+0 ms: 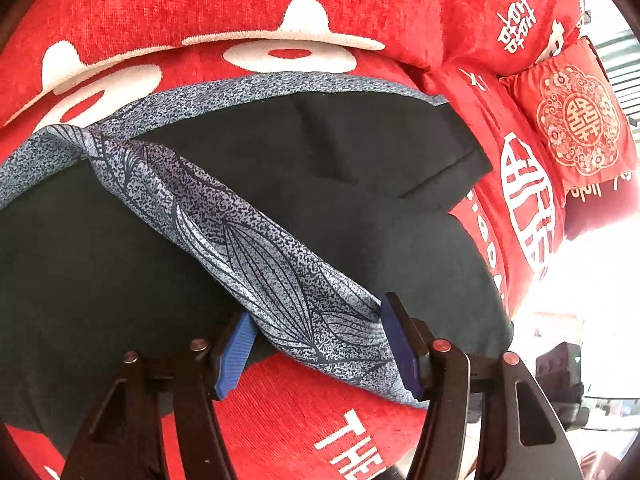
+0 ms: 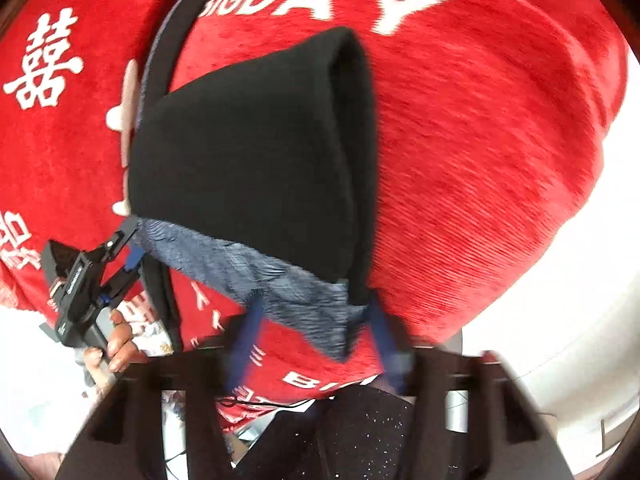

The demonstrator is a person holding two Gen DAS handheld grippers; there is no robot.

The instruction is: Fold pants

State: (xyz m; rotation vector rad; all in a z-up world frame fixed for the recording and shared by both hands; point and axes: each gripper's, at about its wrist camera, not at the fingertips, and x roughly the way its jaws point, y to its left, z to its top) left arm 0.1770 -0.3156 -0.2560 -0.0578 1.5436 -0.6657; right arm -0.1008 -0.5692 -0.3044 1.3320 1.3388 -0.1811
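Black pants [image 1: 340, 168] with a grey-blue leaf-patterned waistband [image 1: 256, 248] lie on a red bedspread [image 1: 200, 4]. In the left wrist view my left gripper [image 1: 316, 344] stands open, its blue pads on either side of the patterned band, not pressed on it. In the right wrist view the black pants [image 2: 248, 152] hang folded over, with the patterned band [image 2: 280, 280] along the lower edge. My right gripper [image 2: 312, 340] is open around that band's corner; the view is blurred. The left gripper [image 2: 132, 252] shows at the left, at the band's other end.
The red bedspread [image 2: 480, 140] carries white letters and characters. Red pillows [image 1: 520, 184] and an embroidered red cushion [image 1: 576, 120] lie at the right of the left wrist view. The bed's edge and bright floor [image 2: 560, 320] are at the right.
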